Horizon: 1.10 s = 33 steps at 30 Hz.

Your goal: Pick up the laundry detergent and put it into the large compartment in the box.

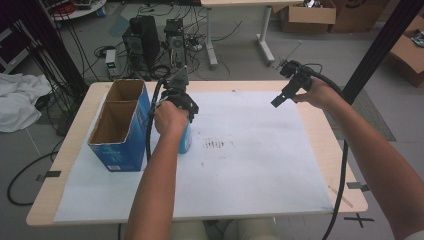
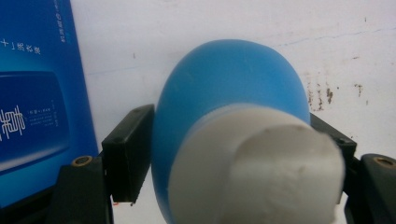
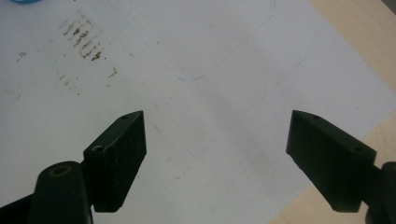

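Both jaws of the left hand-held gripper pinch a blue bottle, its base hidden; the right hand-held gripper is spread.

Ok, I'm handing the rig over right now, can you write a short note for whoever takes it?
Left gripper: jaws on both sides of the blue bottle, pads against it, white cap toward the camera.
Right gripper: open, holding nothing, above the white sheet.
Bottle stands on the sheet beside the blue carton, whose two open compartments look empty.
Done: bottle gripped.
Left, probably: lift it into the carton.
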### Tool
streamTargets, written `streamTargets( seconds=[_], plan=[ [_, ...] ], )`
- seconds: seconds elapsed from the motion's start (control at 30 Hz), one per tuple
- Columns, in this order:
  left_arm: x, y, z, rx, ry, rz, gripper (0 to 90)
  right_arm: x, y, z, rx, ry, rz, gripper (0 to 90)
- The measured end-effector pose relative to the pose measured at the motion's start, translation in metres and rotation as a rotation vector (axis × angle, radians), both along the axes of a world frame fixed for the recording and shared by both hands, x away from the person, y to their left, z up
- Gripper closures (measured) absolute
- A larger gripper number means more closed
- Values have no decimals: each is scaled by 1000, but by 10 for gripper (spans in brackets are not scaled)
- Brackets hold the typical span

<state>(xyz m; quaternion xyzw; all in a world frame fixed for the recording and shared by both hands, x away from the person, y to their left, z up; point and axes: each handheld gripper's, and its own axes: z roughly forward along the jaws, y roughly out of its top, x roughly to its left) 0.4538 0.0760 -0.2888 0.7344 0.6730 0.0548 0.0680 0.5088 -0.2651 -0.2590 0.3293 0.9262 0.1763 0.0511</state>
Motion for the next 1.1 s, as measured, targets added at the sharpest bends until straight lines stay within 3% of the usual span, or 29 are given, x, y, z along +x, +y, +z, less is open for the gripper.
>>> streamTargets(
  seconds=[1.1],
  plan=[
    [-3,-3,2,23,-29,-3,376,-1,1,0,3,1,6,201]
  ],
)
